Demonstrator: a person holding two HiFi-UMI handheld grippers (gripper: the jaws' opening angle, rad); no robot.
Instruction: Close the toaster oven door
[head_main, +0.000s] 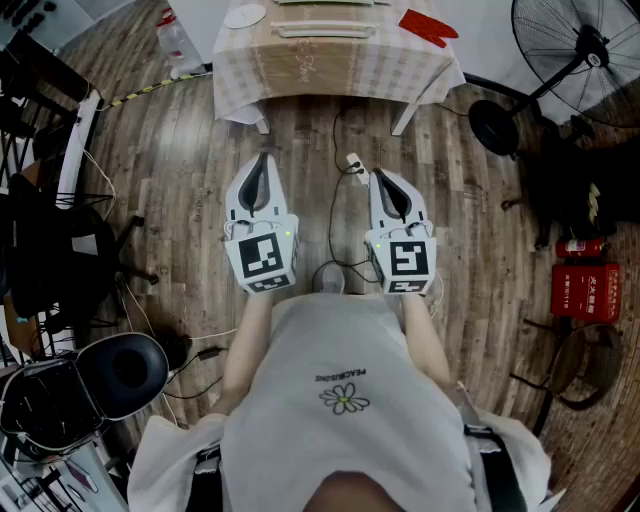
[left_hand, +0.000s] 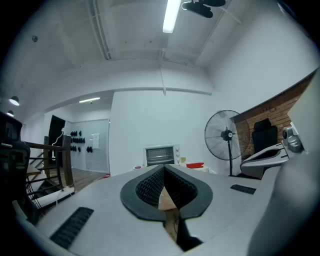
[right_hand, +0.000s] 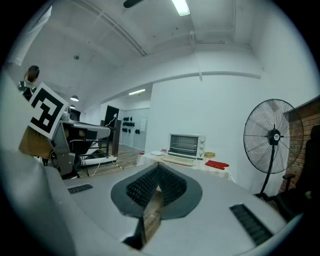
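Observation:
A white toaster oven (right_hand: 186, 145) stands on a cloth-covered table (head_main: 330, 66) some way ahead of me; the left gripper view shows the toaster oven (left_hand: 161, 155) too. A flat pale panel (right_hand: 178, 160) lies out in front of it, apparently its door folded down. The head view catches only that panel (head_main: 322, 31) at the table's far edge. My left gripper (head_main: 263, 158) and right gripper (head_main: 383, 176) hover side by side over the wood floor, short of the table. Both are shut and hold nothing, and their ribbed pads meet at the tips in both gripper views.
On the table lie a white plate (head_main: 245, 16) and a red item (head_main: 428, 27). A bottle (head_main: 178, 42) stands on the floor at the table's left. A standing fan (head_main: 580, 50) is at the right, red boxes (head_main: 585, 290) beyond it. Cables (head_main: 338, 205) cross the floor; chairs and equipment (head_main: 110, 372) crowd the left.

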